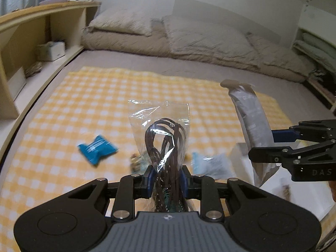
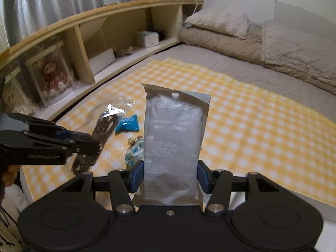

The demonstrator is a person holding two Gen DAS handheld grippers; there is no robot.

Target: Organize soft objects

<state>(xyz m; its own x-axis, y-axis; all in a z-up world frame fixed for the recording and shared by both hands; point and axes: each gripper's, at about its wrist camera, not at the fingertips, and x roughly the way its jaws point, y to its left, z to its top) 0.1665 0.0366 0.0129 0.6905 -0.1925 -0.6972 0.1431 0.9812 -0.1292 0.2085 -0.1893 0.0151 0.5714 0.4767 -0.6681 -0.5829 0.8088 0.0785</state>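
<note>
Left gripper (image 1: 167, 180): jaws pinched tight on the lower part of a clear bag (image 1: 162, 134) with dark brown cords inside. Bag sticks up past the fingers, its open top flaring above; gripping low on the bunched cords probably keeps the slippery film from sliding out. Bag hangs clear of the bed, not touching the cloth.

Right gripper (image 2: 170, 177): jaws part-way apart but clamped on both side edges of a flat grey packet (image 2: 173, 138), a disposable toilet seat cushion by its print. Packet stands upright between the blue pads; the edge grip keeps it flat and unfolded. Also lifted off the surface. In the left wrist view the same packet is held to the right of the bag, the two near each other but not touching.

Below, on the yellow checked cloth (image 1: 79, 96) spread over the bed: a blue pouch (image 1: 97, 149), a small gold-wrapped item (image 1: 135, 160) partly hidden behind the bag, a pale blue packet (image 1: 210, 163). Something white sits under the right gripper; can't tell what.

Further out: folded beige bedding (image 1: 189, 40) along the far edge, wooden shelf (image 2: 88, 42) to the side.

Judgement: both items picked up, destination not visible; three loose items left on the cloth to sort.
</note>
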